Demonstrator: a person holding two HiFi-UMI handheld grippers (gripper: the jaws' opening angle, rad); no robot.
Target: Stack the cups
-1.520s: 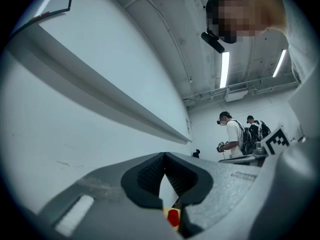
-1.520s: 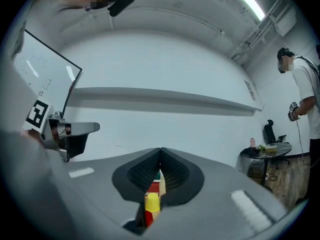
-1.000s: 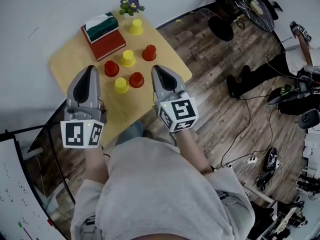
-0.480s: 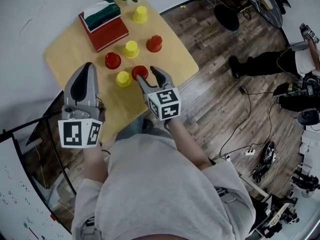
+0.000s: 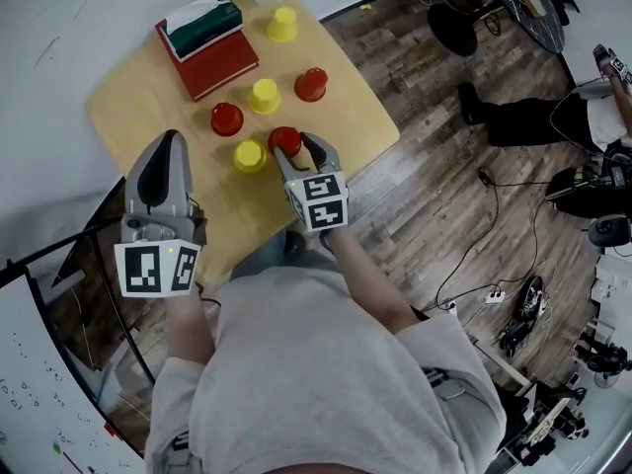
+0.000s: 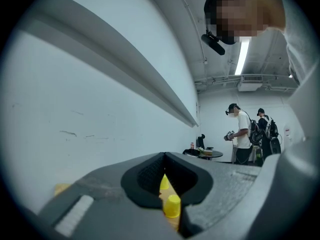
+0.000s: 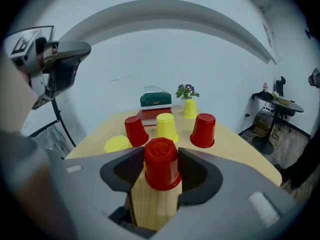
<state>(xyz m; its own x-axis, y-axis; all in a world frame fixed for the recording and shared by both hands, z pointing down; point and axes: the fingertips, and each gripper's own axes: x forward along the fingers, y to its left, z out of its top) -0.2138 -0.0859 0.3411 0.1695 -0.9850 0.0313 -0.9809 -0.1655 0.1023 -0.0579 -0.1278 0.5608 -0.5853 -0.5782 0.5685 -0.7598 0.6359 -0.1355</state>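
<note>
Straddling the nearest red cup point(image 7: 161, 166), your right gripper point(image 5: 299, 151) has just been spreading its jaws, and the cup stands upside down on the tabletop point(image 5: 138, 97) between them, not squeezed. A yellow cup point(image 5: 249, 154) sits just to that gripper's left, with more cups point(image 5: 264, 95) beyond its tips. Your left gripper point(image 5: 170, 144) is pressed together on nothing, hovering well to the left.

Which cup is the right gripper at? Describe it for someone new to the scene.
On the wooden table, find the two cups nearest the person. Take the red cup, not the yellow cup: it stands upturned between the right gripper's jaws, which have just been opening.
</note>
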